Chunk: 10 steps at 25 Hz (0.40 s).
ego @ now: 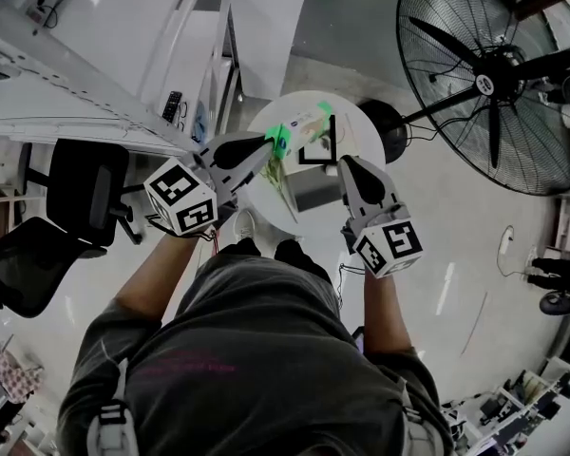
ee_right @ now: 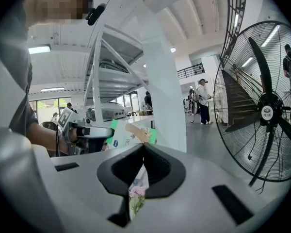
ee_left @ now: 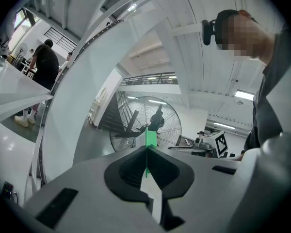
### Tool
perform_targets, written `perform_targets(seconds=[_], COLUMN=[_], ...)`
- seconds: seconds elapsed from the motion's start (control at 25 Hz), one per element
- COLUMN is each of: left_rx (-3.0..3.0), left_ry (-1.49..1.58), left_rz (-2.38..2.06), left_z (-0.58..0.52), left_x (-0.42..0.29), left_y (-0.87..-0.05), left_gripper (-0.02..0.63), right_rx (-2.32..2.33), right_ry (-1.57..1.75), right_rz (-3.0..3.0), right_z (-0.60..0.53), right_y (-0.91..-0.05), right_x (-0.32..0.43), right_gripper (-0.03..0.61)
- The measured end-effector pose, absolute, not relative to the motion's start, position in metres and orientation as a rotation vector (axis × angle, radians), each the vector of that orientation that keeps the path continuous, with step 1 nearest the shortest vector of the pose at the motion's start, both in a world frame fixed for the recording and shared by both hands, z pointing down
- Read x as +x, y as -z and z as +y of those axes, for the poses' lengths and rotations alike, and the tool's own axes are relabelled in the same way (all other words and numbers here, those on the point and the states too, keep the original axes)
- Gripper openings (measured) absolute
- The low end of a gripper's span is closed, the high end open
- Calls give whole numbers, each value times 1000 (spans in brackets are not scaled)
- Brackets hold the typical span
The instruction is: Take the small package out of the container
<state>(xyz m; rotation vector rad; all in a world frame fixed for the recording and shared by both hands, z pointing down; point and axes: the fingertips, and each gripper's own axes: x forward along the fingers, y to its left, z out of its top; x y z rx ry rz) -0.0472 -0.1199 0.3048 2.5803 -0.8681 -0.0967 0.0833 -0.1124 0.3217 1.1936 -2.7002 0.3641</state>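
The small package (ego: 302, 127) is flat, white with green corners, and hangs above a small round white table (ego: 366, 131). My left gripper (ego: 267, 147) is shut on its left green edge; in the left gripper view that thin green edge (ee_left: 150, 138) sticks out past the shut left gripper (ee_left: 146, 150). My right gripper (ego: 346, 163) is shut on a thin flower-printed bag (ee_right: 137, 194), apparently the container. In the right gripper view, beyond the right gripper (ee_right: 143, 147), I see the package (ee_right: 130, 135) and the left gripper (ee_right: 94, 131) on it.
A big black floor fan (ego: 499, 74) stands at the right behind the table. Black office chairs (ego: 84, 190) and a white rack (ego: 95, 84) are on the left. Other people stand far off in both gripper views.
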Motion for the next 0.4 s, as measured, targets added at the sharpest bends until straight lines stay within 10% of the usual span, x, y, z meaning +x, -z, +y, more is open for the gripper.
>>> perform_targets(seconds=[0.4], left_rx=[2570], left_ry=[82], left_rz=[-869], left_z=[-120], left_x=[-31], left_y=[-317], left_gripper=[20], right_rx=[1170], right_ry=[-351], right_rz=[-2699], right_z=[-118], right_y=[-327], right_x=[93], right_gripper=[21])
